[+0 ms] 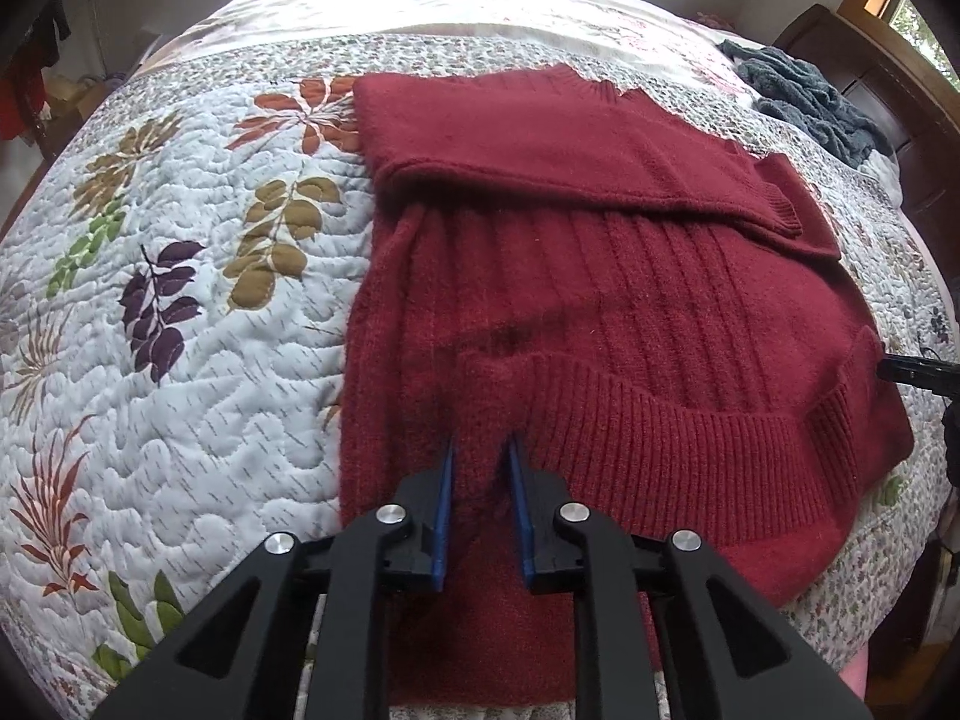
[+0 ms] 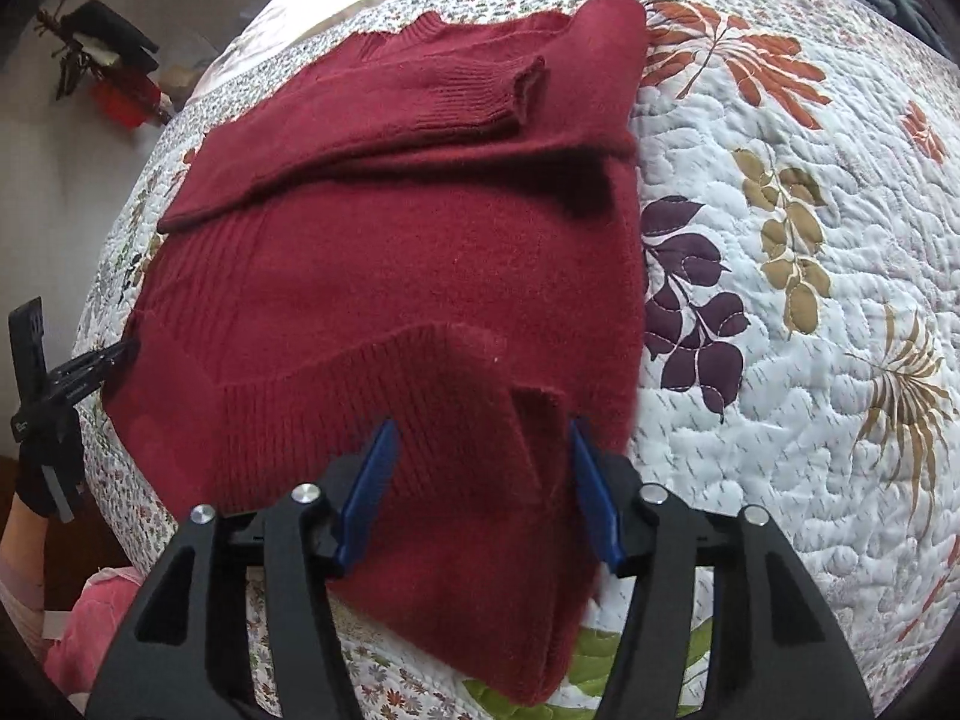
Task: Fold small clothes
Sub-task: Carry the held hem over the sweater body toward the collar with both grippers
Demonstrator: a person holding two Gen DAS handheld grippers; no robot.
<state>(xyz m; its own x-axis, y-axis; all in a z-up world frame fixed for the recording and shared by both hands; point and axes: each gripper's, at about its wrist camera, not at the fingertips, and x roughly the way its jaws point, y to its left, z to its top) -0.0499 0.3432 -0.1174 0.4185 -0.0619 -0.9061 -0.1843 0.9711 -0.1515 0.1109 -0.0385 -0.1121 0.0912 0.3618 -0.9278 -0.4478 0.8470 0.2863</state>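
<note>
While the red sweater [image 1: 600, 276] lies flat on the quilted bed [image 1: 180, 360], its long axis runs near to far, collar far. The left gripper [image 1: 480, 450], narrowly open, pinches the lifted ribbed hem [image 1: 660, 420]. The right gripper [image 2: 480, 426], wider open, straddles the hem. Bare quilt stays free at both sides.

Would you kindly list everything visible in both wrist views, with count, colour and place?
sweater: one, dark red, partly folded on the bed, a sleeve laid across its chest.
quilt: one, pale with coloured leaf prints, covering the bed.
blue-grey cloth: one, bunched at the bed's far corner.
left gripper: one, black with blue pads, jaws narrow around a raised fold of the hem.
right gripper: one, black with blue pads, jaws wide over the hem.
gloved hand: one, black glove, beside the bed.
</note>
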